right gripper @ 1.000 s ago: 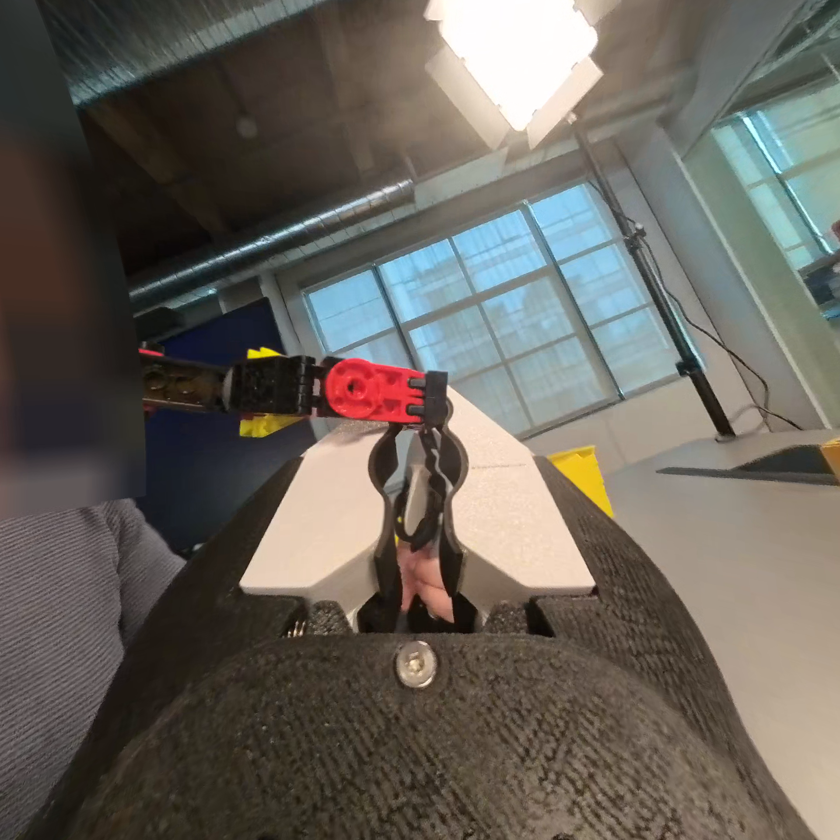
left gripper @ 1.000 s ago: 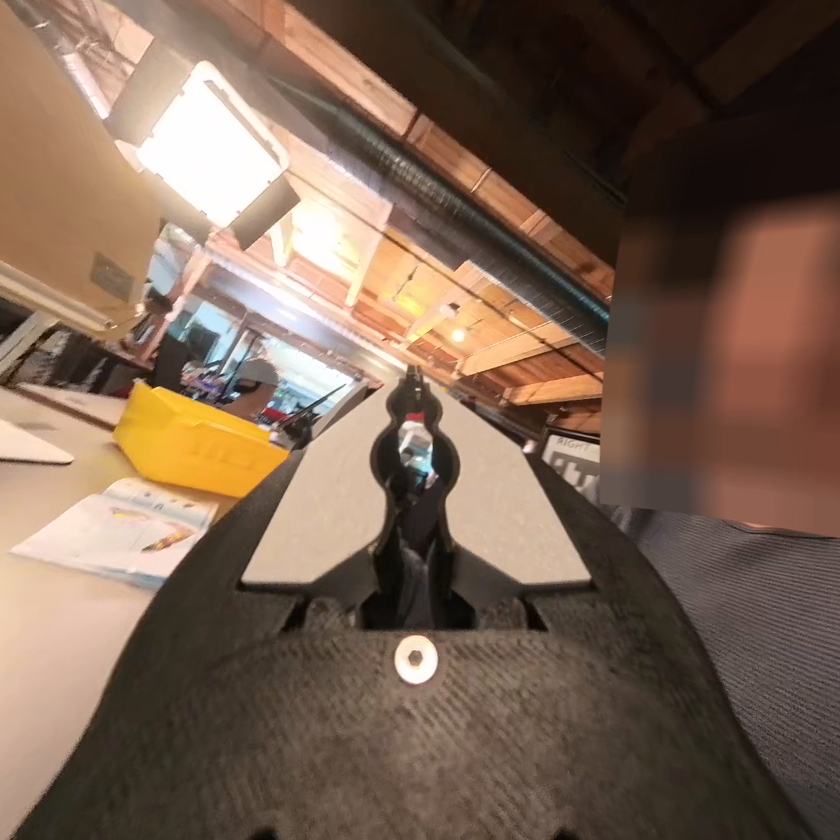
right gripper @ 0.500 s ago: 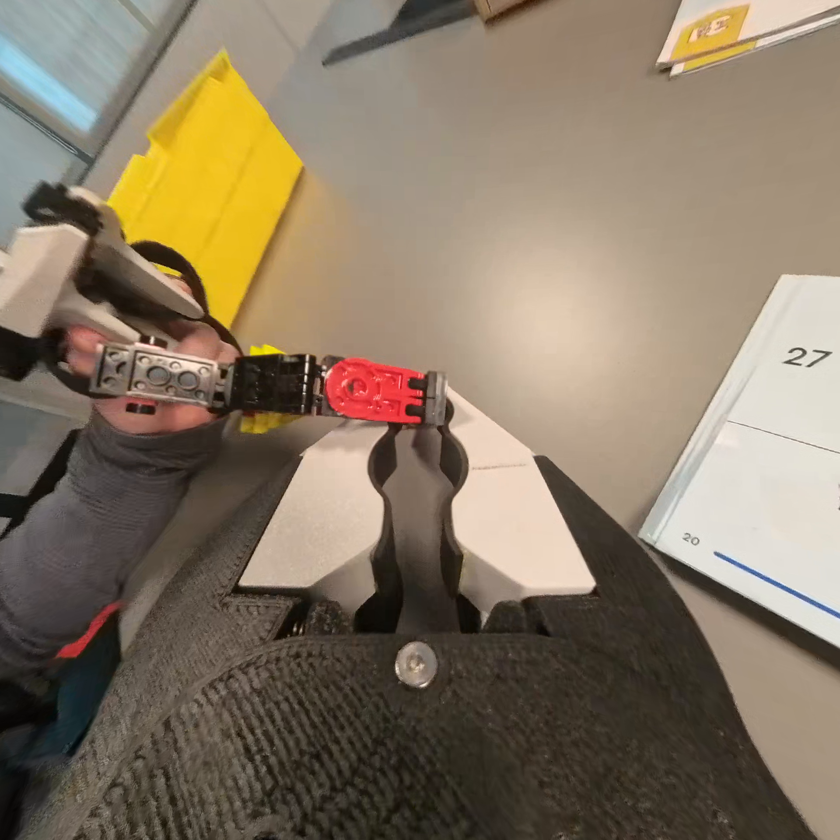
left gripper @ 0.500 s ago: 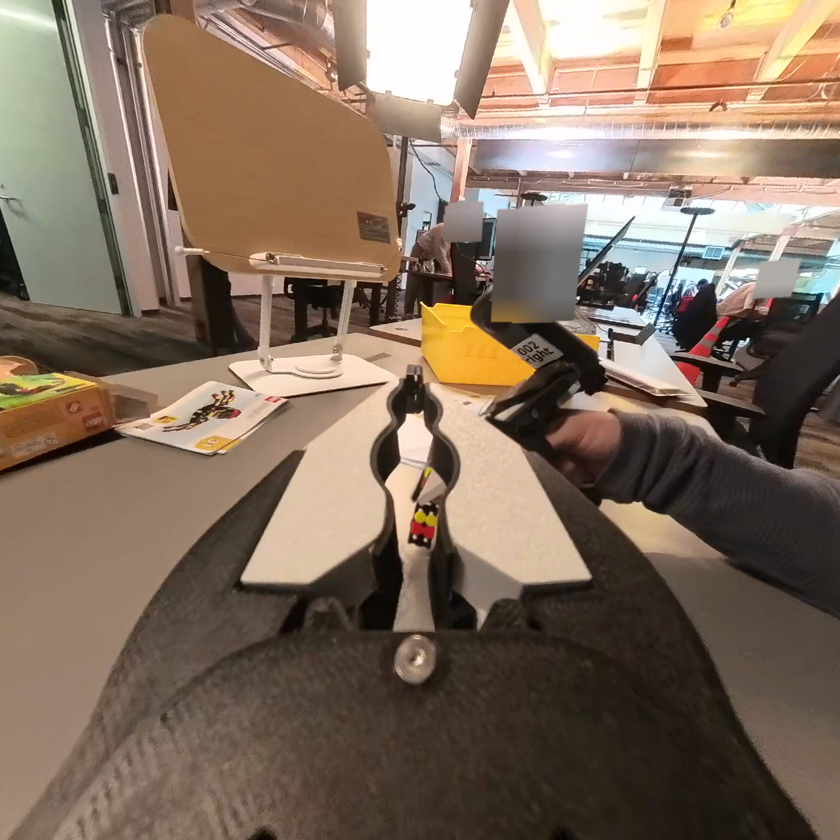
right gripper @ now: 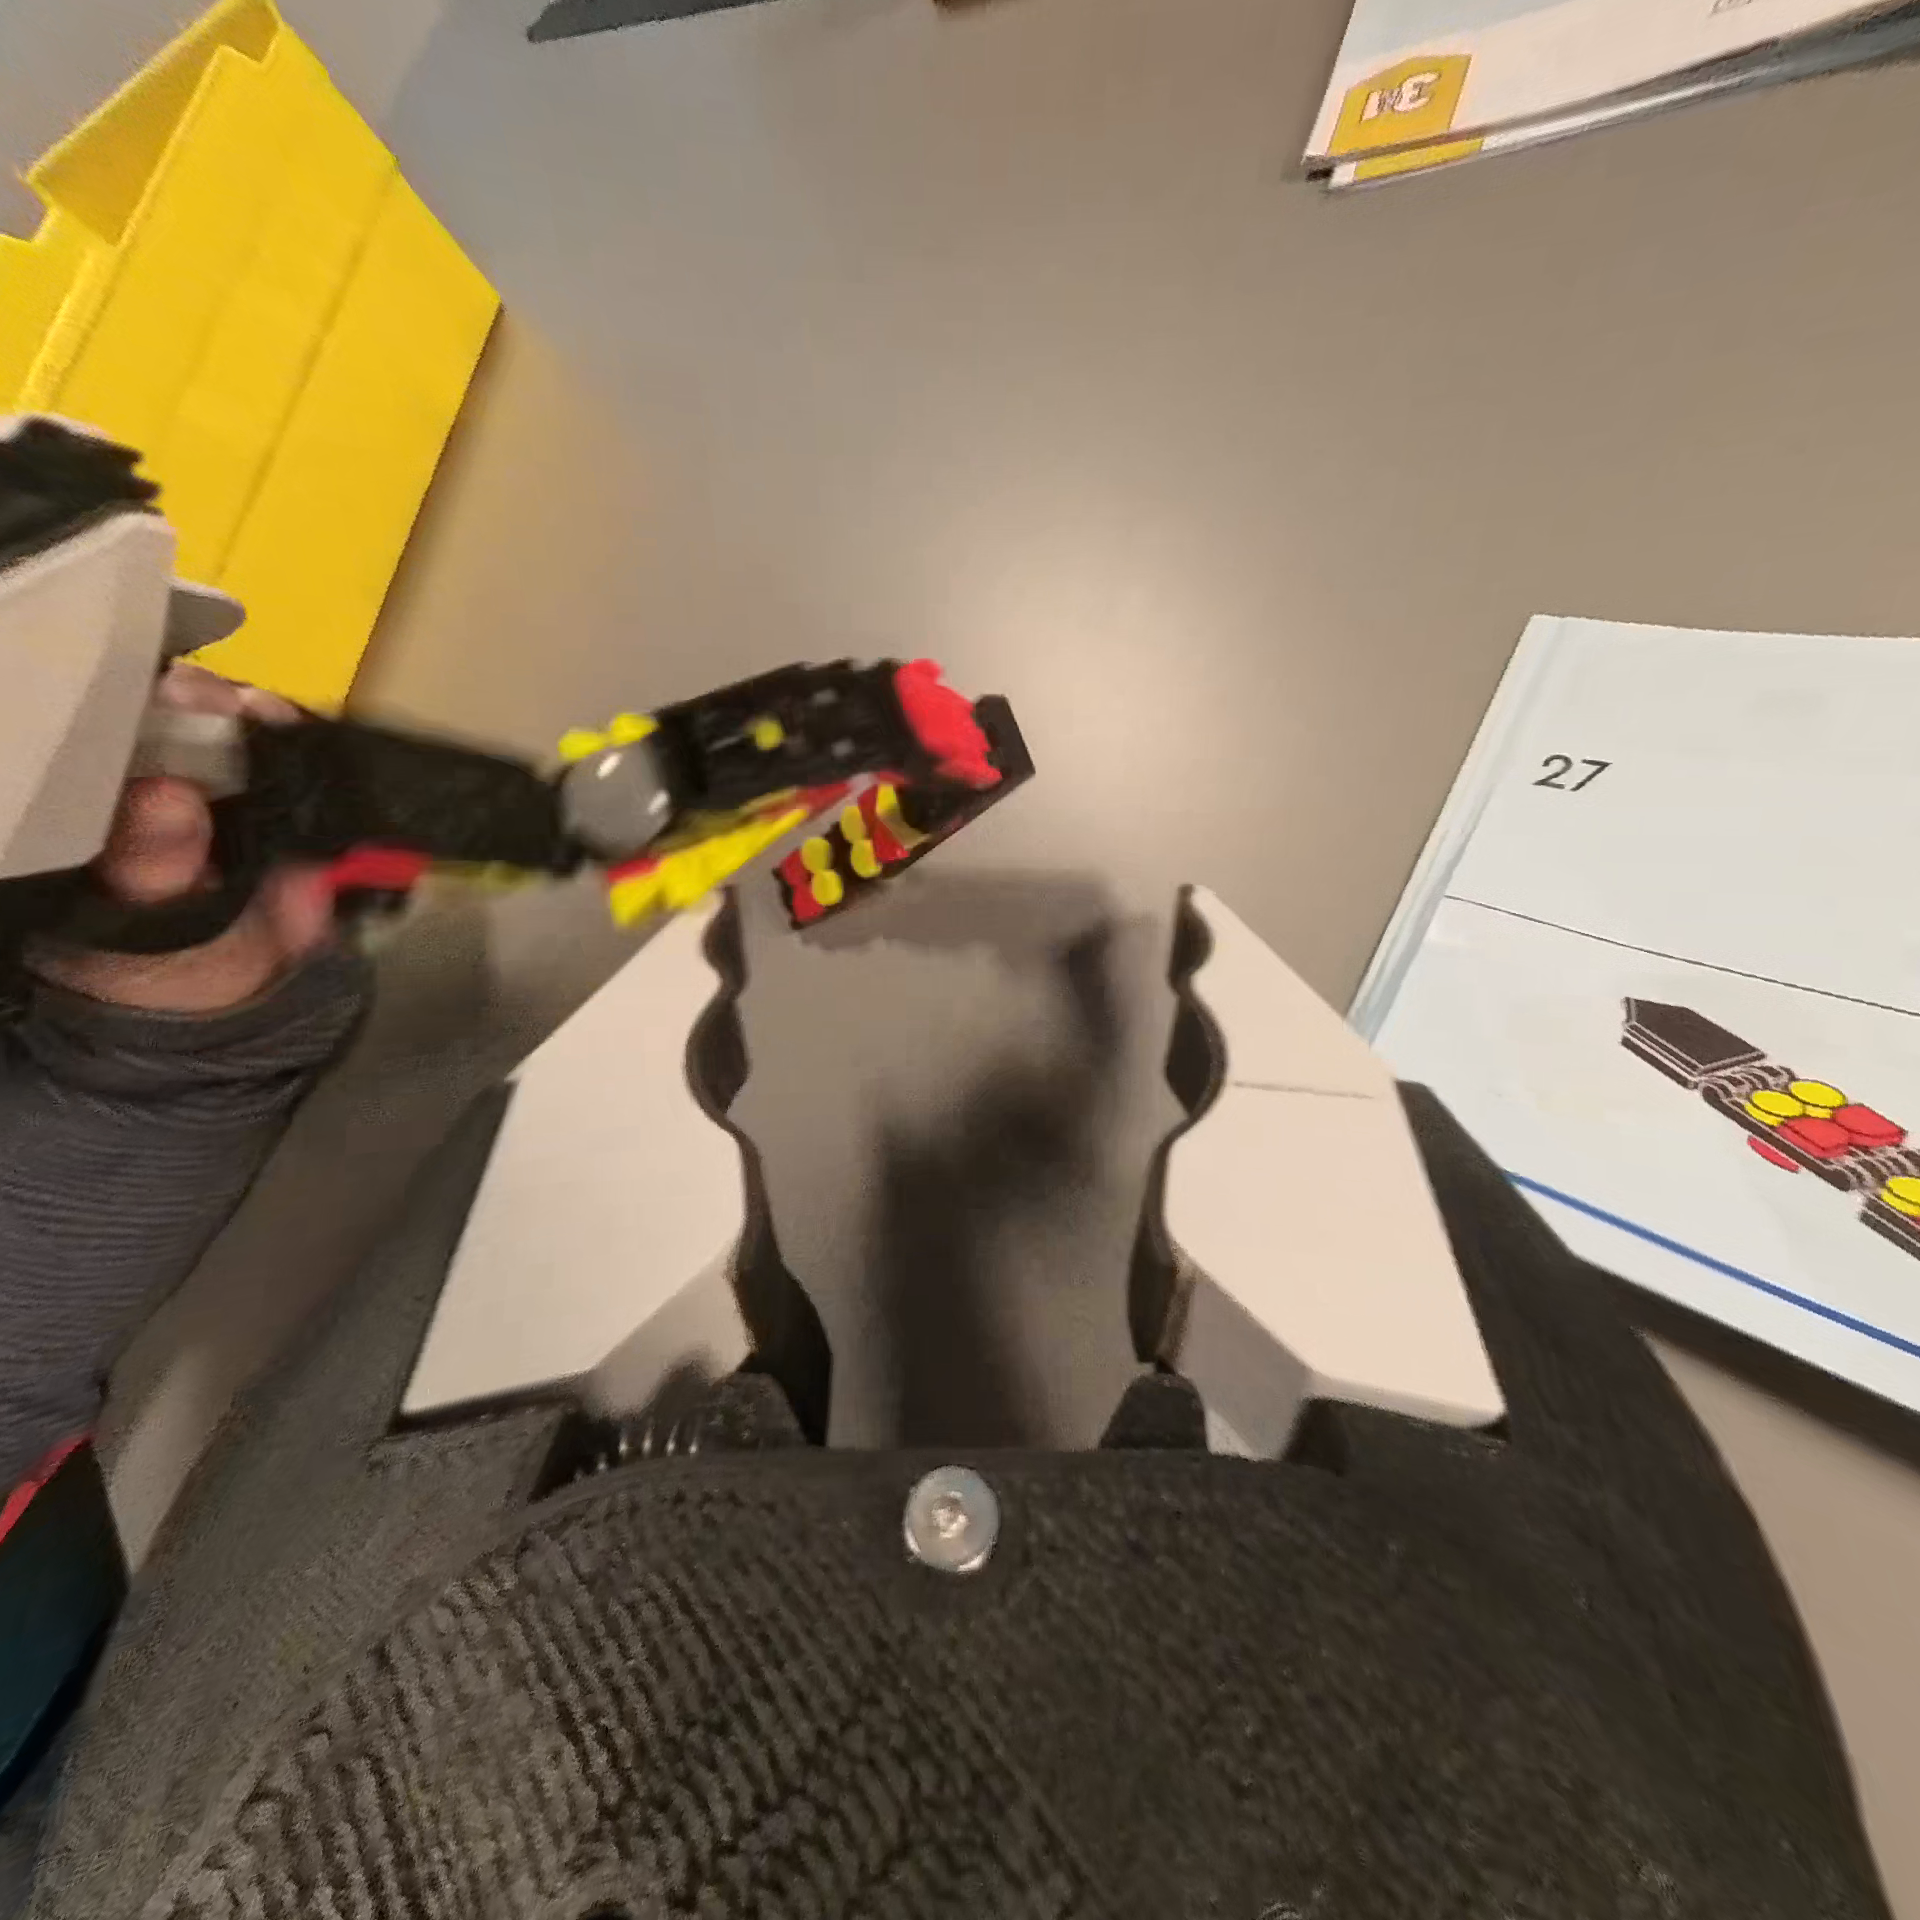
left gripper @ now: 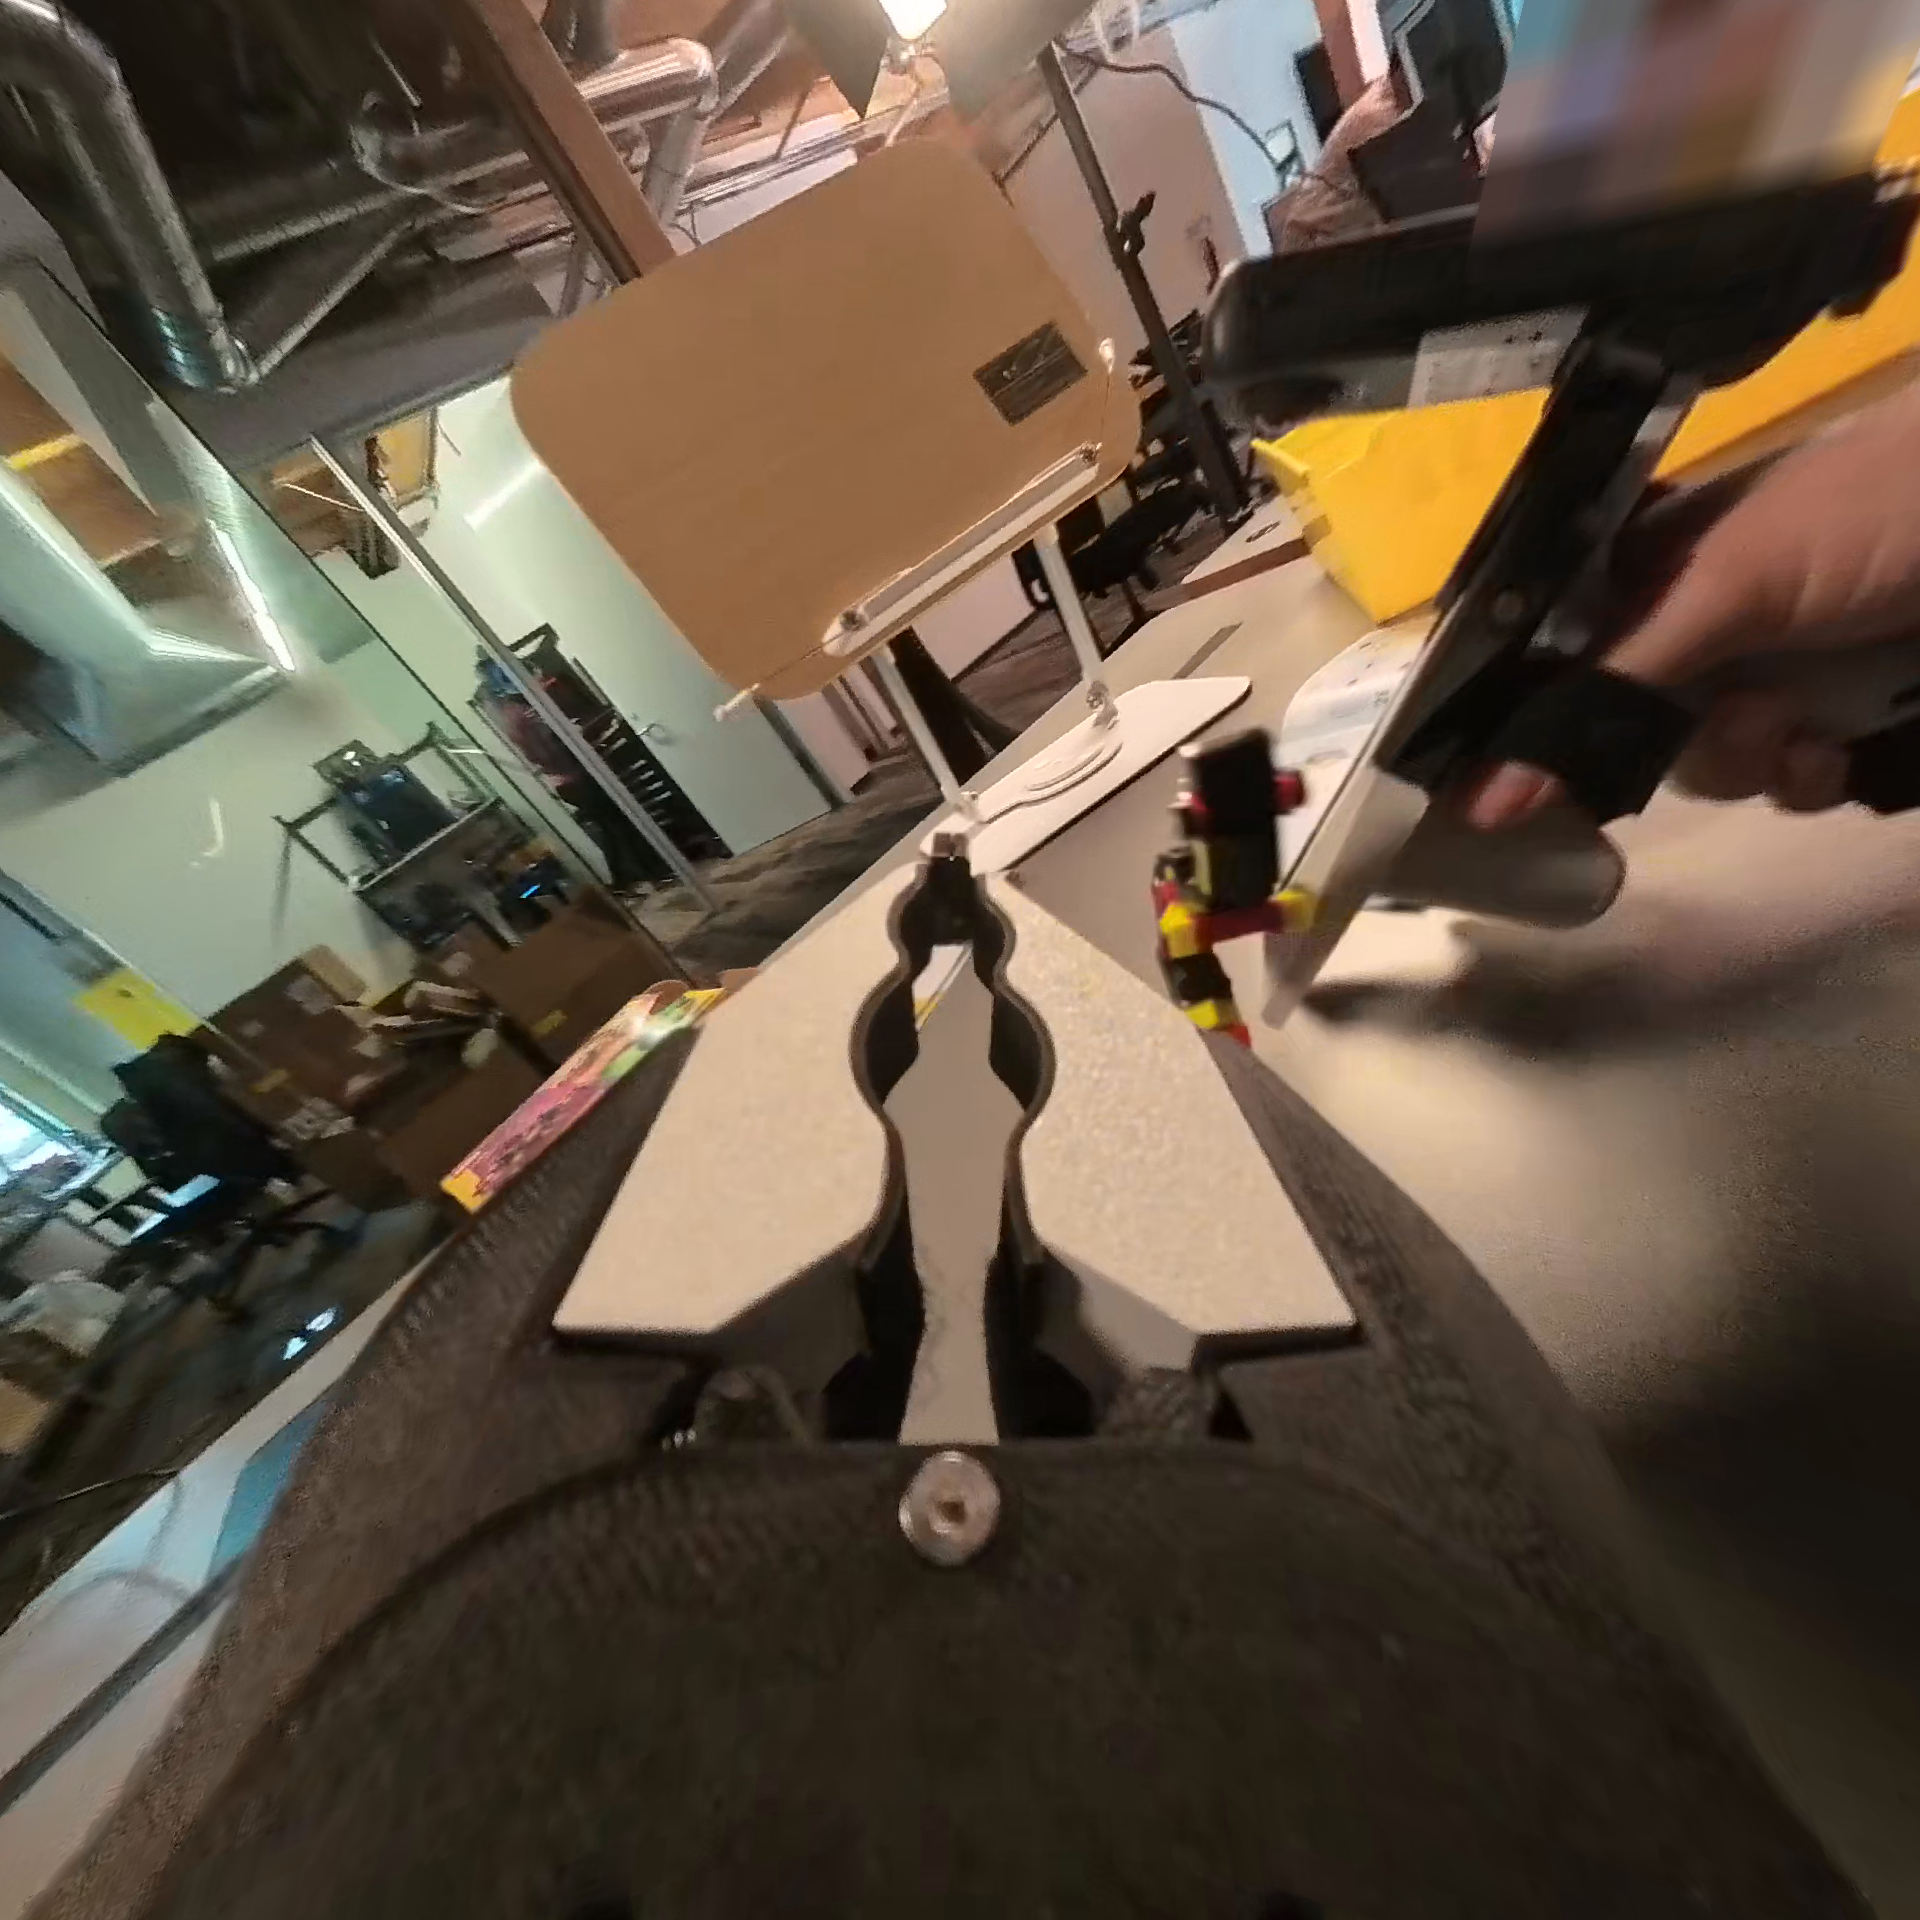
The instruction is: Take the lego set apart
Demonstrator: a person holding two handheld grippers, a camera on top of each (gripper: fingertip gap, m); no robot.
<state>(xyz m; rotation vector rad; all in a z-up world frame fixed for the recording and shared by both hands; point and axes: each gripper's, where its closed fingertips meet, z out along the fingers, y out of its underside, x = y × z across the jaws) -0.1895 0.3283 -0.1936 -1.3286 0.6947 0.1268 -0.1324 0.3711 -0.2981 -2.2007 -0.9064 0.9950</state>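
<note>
- Right gripper is standing wide apart now, nothing between its fingers; half a second ago it was clamped on the red end of the lego model.
- The model is sitting just past those fingertips, blurred and tilted, with its black arm reaching left in front of the left hand; whether it is touching the grey table I cannot tell.
- Left gripper is showing its tips together, as before, and whether anything is pinched there is too small to tell.
- Only the left wrist view is showing the model upright just beside the right gripper's white finger, with the right hand gripping the handle behind it.
- Only the right wrist view is showing the open instruction booklet lying at the right.
- Farther off, a yellow bin is resting on the table, a closed booklet beyond.
- The left view is also catching a wooden book stand at the far edge.
</note>
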